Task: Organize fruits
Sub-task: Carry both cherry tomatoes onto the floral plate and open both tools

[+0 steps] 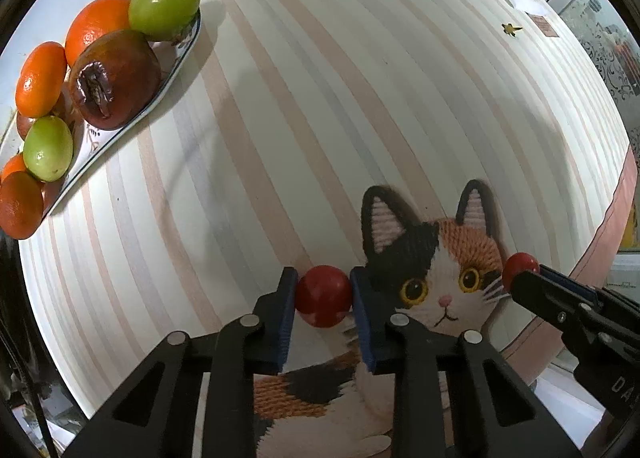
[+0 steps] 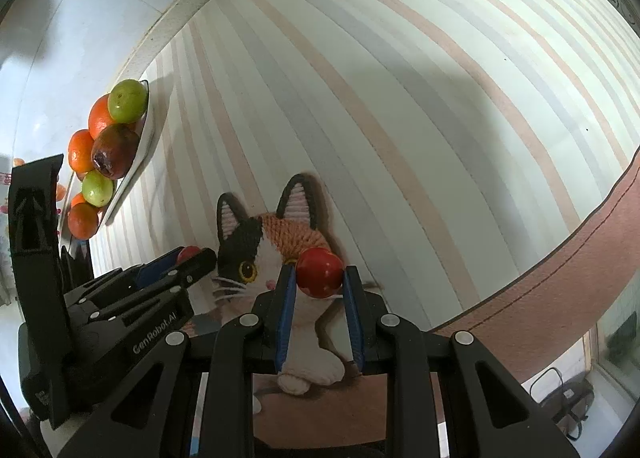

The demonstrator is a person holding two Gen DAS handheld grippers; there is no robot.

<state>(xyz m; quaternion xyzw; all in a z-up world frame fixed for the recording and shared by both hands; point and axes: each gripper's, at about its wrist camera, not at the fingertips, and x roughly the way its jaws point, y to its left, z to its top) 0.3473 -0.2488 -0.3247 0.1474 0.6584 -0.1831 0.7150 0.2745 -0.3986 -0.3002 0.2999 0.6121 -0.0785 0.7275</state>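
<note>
Cloth [image 1: 320, 98]: cream with pink and grey stripes, calico cat [image 1: 440, 278] print in black, orange, white, yellow eyes. Plate [image 1: 176, 62]: white, blue rim. Fruit: orange [image 1: 96, 24], green [image 1: 164, 4], brown-red [image 1: 120, 78], two red [image 1: 323, 296] [image 2: 320, 272]. Claws: black, blue pads [image 1: 286, 318].

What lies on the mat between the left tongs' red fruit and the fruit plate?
Nothing: between the red fruit and the plate, only bare striped mat shows in the left wrist view.
</note>
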